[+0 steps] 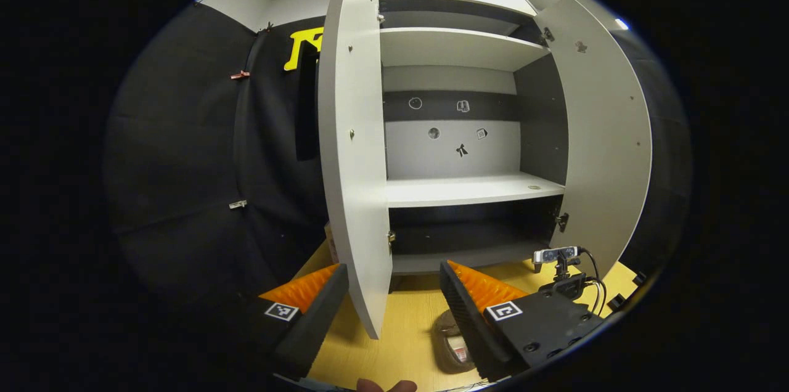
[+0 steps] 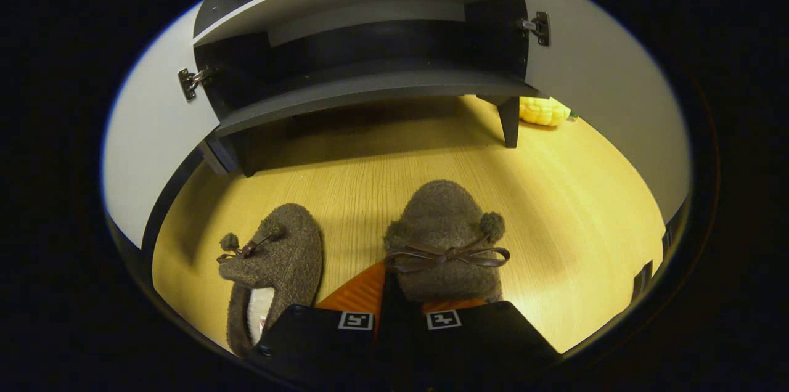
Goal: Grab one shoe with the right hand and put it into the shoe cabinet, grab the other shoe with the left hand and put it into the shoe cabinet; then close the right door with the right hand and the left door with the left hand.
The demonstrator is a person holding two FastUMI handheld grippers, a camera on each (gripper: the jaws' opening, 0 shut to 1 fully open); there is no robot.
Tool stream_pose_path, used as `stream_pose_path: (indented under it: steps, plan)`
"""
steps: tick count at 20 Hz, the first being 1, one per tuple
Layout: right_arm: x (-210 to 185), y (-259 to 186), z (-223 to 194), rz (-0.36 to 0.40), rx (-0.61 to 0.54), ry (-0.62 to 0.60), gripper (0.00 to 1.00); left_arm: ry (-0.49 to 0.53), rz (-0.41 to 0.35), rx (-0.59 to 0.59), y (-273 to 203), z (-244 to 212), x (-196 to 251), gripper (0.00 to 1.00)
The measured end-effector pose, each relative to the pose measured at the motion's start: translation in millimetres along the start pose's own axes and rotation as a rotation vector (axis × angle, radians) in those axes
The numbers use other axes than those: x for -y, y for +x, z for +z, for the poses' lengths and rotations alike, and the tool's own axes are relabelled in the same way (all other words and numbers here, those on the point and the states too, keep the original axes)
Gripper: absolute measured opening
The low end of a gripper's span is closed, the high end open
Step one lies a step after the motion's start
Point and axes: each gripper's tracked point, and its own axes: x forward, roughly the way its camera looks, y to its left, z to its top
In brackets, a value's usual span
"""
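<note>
While L claw [image 1: 391, 265] apart, R claw [image 2: 391, 284] clamped on shoe [image 2: 447, 225], toe twd cabinet [image 2: 370, 87].

Left gripper [image 1: 394, 293]: held level, fingers pointing toward 12 o'clock, jaws spread wide, one finger at 7 o'clock and the other at 5 o'clock of the left gripper view, nothing between them; a fingertip of the holding hand [image 1: 386, 386] shows at 6 o'clock. Right gripper [image 2: 394, 293]: tilted downward, fingers drawn near together at 6 o'clock of the right gripper view, tips reaching toward 12 o'clock; whether they press on anything cannot be told.
</note>
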Motion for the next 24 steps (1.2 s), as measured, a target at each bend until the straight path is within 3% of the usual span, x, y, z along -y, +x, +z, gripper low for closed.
stream_pose_path:
  steps: [7,15,19,24]
  plan:
    - [-7,-66,75,0.078,0.091,0.082,0.17,-0.037,-0.01,-0.015,1,-3,3,0.95]
    - [-5,-152,230,0.103,0.238,0.084,0.16,-0.047,-0.038,-0.01,-2,3,7,0.95]
    - [-11,-164,307,0.109,0.297,0.047,0.17,-0.045,-0.064,-0.01,1,9,25,0.95]
    - [-17,-137,388,0.098,0.339,0.023,0.16,-0.046,-0.071,-0.016,11,11,31,0.95]
